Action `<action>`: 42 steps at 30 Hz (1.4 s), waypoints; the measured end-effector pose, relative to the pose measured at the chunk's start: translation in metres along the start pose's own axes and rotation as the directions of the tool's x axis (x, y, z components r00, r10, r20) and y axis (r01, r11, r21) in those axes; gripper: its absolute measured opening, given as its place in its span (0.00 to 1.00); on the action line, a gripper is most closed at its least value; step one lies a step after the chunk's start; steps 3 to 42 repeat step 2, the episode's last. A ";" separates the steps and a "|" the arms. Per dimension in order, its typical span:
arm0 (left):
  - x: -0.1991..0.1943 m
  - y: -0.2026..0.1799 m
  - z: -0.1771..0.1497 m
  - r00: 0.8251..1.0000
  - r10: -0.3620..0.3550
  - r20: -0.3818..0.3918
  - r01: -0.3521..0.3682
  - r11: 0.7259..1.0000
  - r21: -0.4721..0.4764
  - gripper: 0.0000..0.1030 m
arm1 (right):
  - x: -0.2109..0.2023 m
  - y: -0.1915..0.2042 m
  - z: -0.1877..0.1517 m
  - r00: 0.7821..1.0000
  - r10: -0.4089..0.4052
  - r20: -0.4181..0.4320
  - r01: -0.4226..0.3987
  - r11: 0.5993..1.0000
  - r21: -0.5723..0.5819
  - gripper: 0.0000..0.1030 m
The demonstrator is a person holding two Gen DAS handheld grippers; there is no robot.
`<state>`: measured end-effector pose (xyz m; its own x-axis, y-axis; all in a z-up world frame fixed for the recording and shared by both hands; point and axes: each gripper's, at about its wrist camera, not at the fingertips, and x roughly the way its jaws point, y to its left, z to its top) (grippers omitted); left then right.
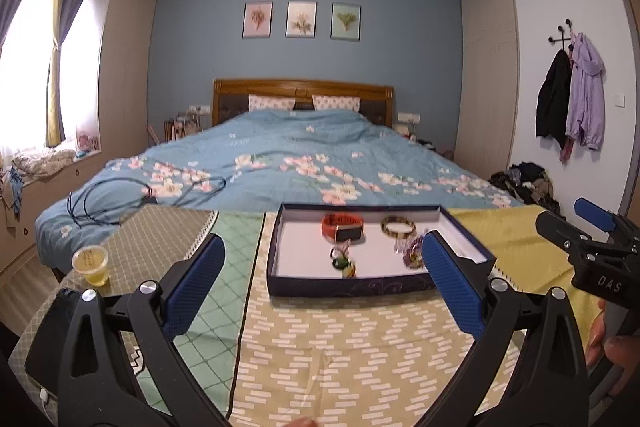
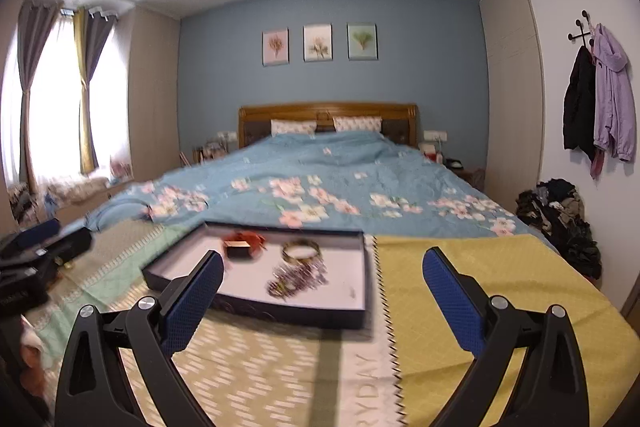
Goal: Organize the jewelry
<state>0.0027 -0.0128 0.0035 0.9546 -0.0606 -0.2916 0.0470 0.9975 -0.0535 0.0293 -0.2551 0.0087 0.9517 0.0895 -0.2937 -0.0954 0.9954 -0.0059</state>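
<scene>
The left gripper (image 1: 322,259) hovers over the cloth-covered desk (image 1: 340,347) with its blue fingers (image 1: 196,283) spread wide and nothing between them. Just ahead of it sits a shallow dark box (image 1: 280,267) with a white floor. Inside lie a red watch (image 1: 343,227), a patterned bangle (image 1: 398,226), a beaded purple piece (image 1: 412,254) by the right fingertip, and a small green charm (image 1: 343,263). The right gripper (image 2: 322,267) is likewise spread and empty, with the box ahead and to its left. A yellow cup (image 1: 91,263) stands left of the left gripper.
</scene>
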 end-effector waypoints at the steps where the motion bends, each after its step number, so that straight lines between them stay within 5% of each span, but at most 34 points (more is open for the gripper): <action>1: 0.004 0.003 -0.001 1.000 -0.001 -0.014 0.001 1.000 -0.005 0.95 | 0.007 -0.007 -0.001 0.999 0.001 -0.042 -0.001 1.000 -0.001 0.94; 42: 0.009 0.006 -0.001 1.000 0.000 -0.029 -0.001 1.000 -0.005 0.95 | 0.014 -0.016 -0.003 0.997 -0.004 -0.078 0.005 1.000 0.002 0.94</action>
